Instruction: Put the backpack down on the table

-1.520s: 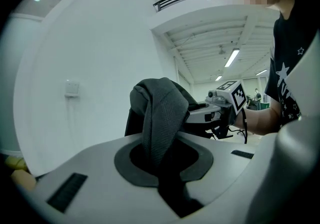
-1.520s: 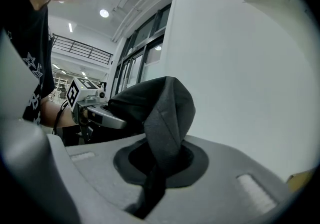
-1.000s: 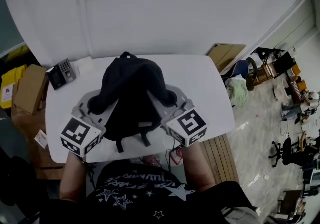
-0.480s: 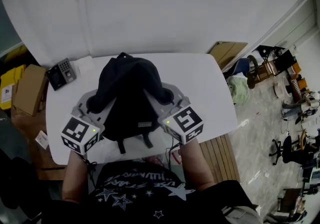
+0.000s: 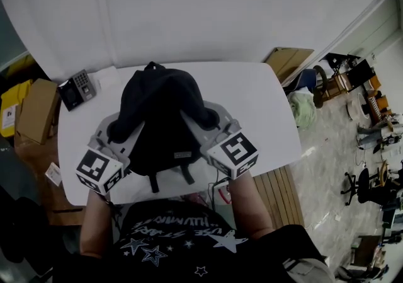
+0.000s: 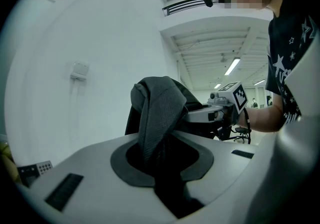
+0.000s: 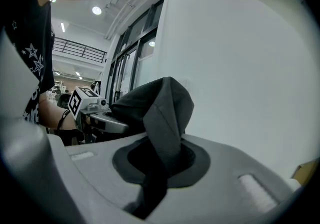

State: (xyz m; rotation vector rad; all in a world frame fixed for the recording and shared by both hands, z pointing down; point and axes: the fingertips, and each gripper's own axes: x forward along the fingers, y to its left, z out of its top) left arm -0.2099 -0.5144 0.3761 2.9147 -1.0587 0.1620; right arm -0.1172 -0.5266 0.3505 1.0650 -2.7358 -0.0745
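**Black fabric backpack (image 5: pixel 160 118) poised upright over the white table (image 5: pixel 264 105), between my grippers.**
Jaws of my left gripper (image 5: pixel 116 129) and right gripper (image 5: pixel 213 116) each clench a grey shoulder strap (image 6: pixel 157 113); next, I judge: settle its base, then release.

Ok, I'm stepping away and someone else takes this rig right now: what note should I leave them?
Left tool: shut on a fold of the black backpack.
Right tool: shut on a fold at its other side.
Backpack: held between both tools over the white table, near its front edge; contact with the tabletop can't be told.
Done: backpack is over the table.
Left: lower until it rests, open both tools, pull back.
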